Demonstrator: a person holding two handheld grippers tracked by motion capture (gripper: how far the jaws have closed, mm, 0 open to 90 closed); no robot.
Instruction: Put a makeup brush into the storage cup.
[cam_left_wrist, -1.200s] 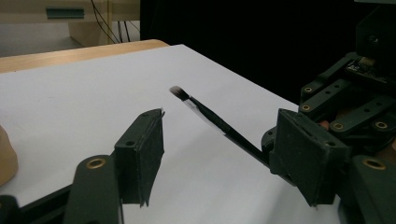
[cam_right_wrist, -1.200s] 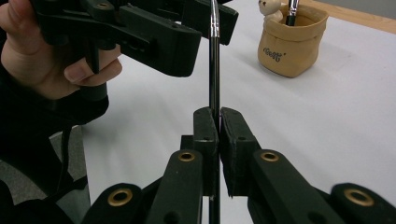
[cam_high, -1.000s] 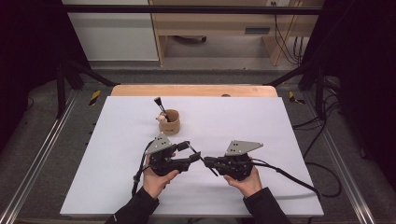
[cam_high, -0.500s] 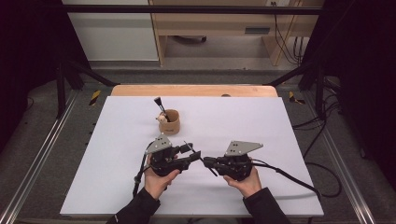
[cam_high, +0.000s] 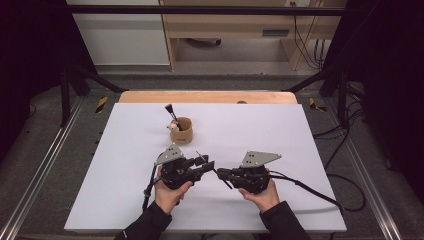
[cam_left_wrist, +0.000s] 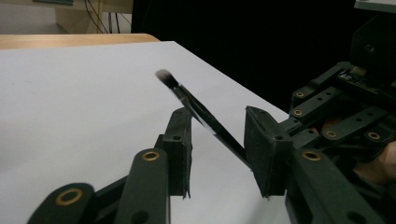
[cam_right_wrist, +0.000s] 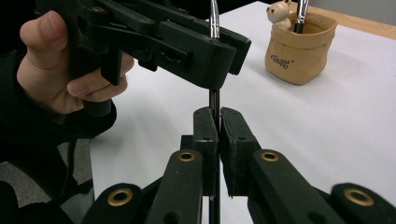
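Right gripper view: right gripper (cam_right_wrist: 218, 122) clenches the brush (cam_right_wrist: 214, 100); closing left gripper (cam_left_wrist: 219, 140) jaws flank it loosely.

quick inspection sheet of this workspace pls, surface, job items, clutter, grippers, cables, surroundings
surface: white table top, wooden edge at the far side
job's things: thin black brush passing between the two grippers; tan holder with another brush and a small figure
clutter: nothing seen
grippers: right gripper shut on the brush handle; left gripper jaws have just been closing, brush between them, gap on one side
cables: black cable trails from the right gripper
surroundings: dark frame posts, wooden furniture behind
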